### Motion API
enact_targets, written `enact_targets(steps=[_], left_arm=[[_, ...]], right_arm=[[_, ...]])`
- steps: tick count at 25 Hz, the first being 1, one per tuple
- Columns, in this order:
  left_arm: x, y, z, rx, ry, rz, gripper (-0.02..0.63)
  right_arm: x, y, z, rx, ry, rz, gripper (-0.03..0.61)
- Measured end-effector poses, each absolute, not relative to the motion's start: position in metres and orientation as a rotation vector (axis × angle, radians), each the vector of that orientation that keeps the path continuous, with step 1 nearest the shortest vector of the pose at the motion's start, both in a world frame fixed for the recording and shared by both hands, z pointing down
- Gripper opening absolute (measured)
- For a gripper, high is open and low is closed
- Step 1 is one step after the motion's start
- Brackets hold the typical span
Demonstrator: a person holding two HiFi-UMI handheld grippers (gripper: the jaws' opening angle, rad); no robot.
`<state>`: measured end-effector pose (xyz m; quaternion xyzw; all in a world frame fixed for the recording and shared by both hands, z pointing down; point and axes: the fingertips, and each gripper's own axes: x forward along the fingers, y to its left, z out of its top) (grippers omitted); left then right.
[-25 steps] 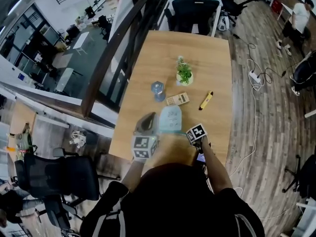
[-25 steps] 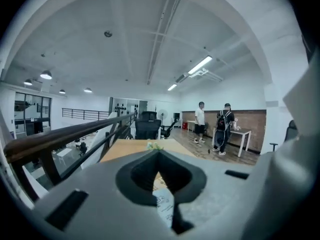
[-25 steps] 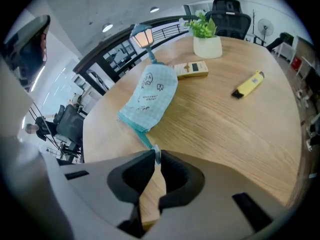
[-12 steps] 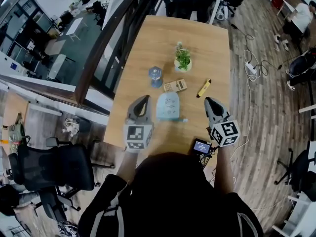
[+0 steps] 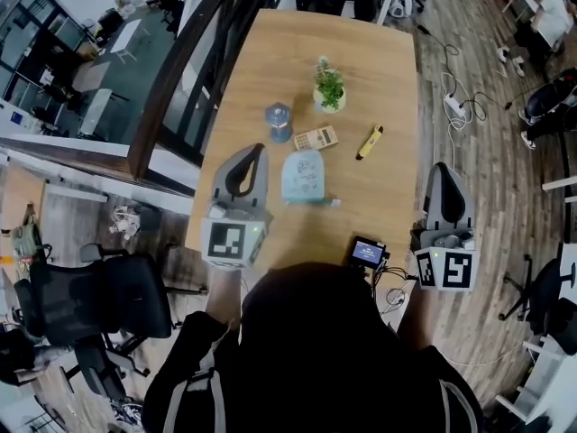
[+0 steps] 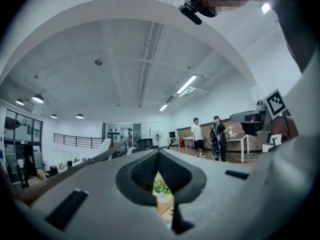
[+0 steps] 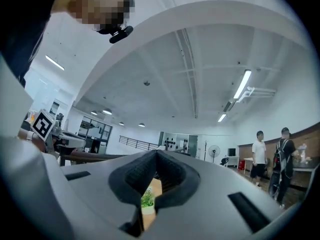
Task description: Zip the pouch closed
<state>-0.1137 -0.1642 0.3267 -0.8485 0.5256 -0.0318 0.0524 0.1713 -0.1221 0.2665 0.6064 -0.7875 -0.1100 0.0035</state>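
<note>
While pouch (image 5: 303, 175) lies flat, plant (image 5: 330, 79) in pot (image 5: 328, 104)

Wooden tabletop (image 5: 297, 52). Far centre: potted plant (image 5: 330, 88). Mid-row, left to right: blue container (image 5: 279, 121), calculator (image 5: 316, 138), yellow marker (image 5: 370, 142). Nearer: light-blue pouch (image 5: 303, 177), lying flat. Near right edge: small screen device (image 5: 368, 253).

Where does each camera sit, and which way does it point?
Head view: on the person's head, looking steeply down at the table; their head, left gripper and right gripper show.
Left gripper view: on the left gripper, looking along its closed jaws, tilted toward the ceiling.
Right gripper view: likewise, on the right gripper.
Shared: all three see the potted plant.
</note>
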Motion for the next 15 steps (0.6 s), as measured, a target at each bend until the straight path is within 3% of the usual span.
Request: enact_targets(steps=[15], left_arm=[[-0.105, -0.161, 0.317, -2.657, 1.507, -0.091, 0.000]], right_arm=[[0.156, -0.114, 0.254, 1.840, -2.514, -0.319, 0.014]])
